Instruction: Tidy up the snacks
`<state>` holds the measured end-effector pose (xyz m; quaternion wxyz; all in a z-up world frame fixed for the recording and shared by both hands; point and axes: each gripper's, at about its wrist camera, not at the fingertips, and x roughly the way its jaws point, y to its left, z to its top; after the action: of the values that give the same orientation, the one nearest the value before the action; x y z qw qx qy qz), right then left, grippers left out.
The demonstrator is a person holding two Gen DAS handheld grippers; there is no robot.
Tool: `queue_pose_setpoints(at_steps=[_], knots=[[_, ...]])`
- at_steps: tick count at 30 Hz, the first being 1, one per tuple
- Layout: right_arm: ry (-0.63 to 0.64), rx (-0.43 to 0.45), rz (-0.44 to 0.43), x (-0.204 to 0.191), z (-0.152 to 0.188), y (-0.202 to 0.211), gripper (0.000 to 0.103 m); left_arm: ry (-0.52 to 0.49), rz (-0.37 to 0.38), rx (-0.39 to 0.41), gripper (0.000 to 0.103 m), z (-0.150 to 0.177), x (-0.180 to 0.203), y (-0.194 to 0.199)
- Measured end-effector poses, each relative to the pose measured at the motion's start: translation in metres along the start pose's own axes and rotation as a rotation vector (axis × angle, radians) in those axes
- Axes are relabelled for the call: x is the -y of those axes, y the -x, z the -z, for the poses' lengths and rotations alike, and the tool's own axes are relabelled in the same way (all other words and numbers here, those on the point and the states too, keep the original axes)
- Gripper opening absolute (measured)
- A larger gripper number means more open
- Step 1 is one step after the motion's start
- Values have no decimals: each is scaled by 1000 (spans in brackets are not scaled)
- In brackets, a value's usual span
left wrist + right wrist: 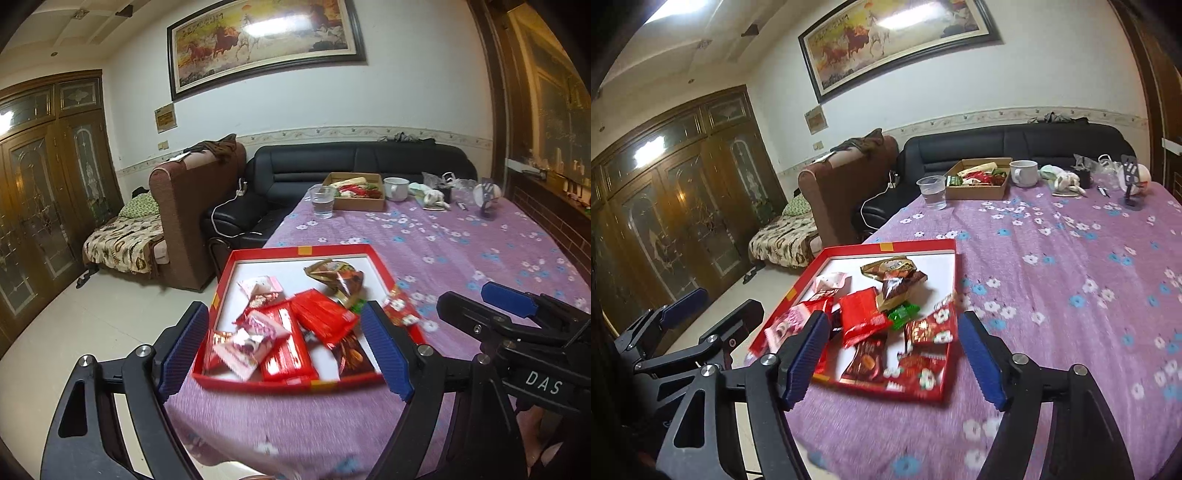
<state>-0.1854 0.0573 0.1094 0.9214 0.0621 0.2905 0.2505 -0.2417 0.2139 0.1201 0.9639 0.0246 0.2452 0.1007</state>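
- Left gripper (284, 350): blue-padded jaws stand wide apart and hold nothing; it hovers over the near end of the shallow red cardboard tray with a white floor (334, 250).
- Right gripper (894, 356): jaws likewise spread wide and empty, poised above the tray's near right portion.
- Location of task items: the wrapped snacks lie loose inside the tray, which sits at the near left corner of the table under a purple flowered tablecloth (461, 243). Red foil packets (325, 319) overlap one another at centre; a pink-and-white packet (240, 349) lies at the near left; a small green wrapped sweet (903, 314) sits beside a red flower-printed packet (932, 326) that leans on the right wall.
- Risk, double pick: packets overlap, so closing on one would likely drag or lift a neighbour.
- Risk, slippage: glossy foil appears slick; a pinch at a corner may let the packet slide out.
- Risk, tray shift: the tray is close to the table edge; a downward or sideways push on its wall could slide it on the cloth and off.
- Risk, collision: both grippers crowd one small area and could foul each other.
- Both views are motion-blurred, so fine packet edges cannot be judged.
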Motion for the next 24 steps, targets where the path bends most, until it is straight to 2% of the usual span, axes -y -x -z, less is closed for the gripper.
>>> queue_pose_setpoints(at_steps=[3, 8, 15, 24], knots=[[-8, 20, 3, -3, 10, 23, 76, -1, 40, 8, 85, 7, -3, 22], [-24, 73, 2, -8, 27, 61, 80, 22, 100, -6, 90, 17, -9, 38], [18, 121, 21, -13, 32, 76, 83, 56, 37, -7, 90, 13, -9, 31], [-23, 91, -1, -7, 33, 68, 83, -1, -21, -14, 90, 22, -9, 30]])
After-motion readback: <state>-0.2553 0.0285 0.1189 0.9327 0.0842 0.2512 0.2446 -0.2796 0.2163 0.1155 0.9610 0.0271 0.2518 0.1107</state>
